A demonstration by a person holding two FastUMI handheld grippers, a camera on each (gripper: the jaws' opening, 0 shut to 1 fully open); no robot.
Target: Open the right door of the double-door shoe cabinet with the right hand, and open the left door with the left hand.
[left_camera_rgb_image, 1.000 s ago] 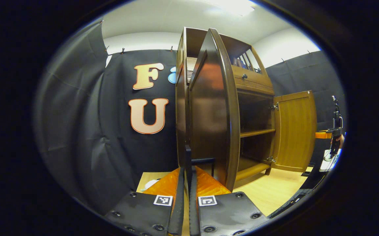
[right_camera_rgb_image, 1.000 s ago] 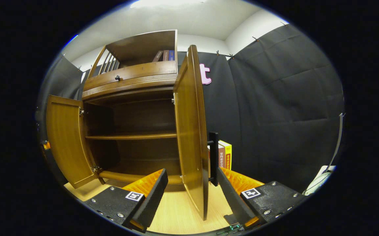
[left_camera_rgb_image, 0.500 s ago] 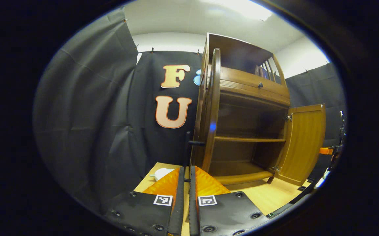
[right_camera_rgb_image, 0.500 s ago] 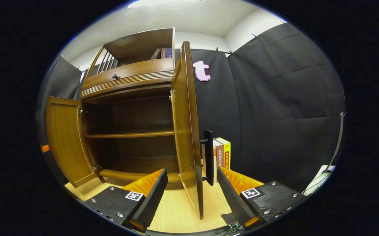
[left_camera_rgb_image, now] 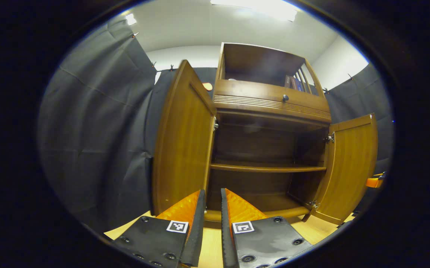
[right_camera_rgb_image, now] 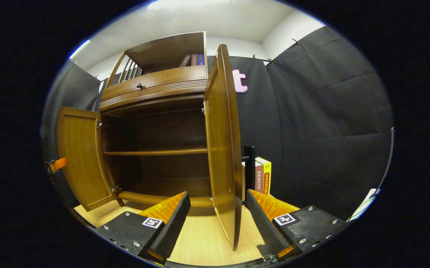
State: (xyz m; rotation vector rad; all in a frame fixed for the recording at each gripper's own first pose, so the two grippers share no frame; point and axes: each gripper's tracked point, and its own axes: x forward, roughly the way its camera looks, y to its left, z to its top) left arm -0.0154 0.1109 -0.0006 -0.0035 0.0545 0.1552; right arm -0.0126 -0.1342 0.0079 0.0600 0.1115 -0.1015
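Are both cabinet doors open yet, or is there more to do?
Both look open. In the left gripper view the left door and right door stand swung wide, showing the shelf. The left gripper holds nothing, nearly shut. The right gripper is open, straddling the right door's edge without gripping. Little seems left.

— What sort of place is this?

— A recording booth got up as a bit of a home. Black cloth (right_camera_rgb_image: 322, 123) hangs pinned as walls all round, under a plain white ceiling (left_camera_rgb_image: 215, 26) with a strip light (left_camera_rgb_image: 254, 4).

— And the homely part?

— Straight ahead of the jaws stands a wooden cabinet (left_camera_rgb_image: 270, 108), both doors swung wide, on a pale wood-grain floor (right_camera_rgb_image: 200, 242). Books (right_camera_rgb_image: 262, 176) stand upright just right of the right-hand jaws, against the cloth.
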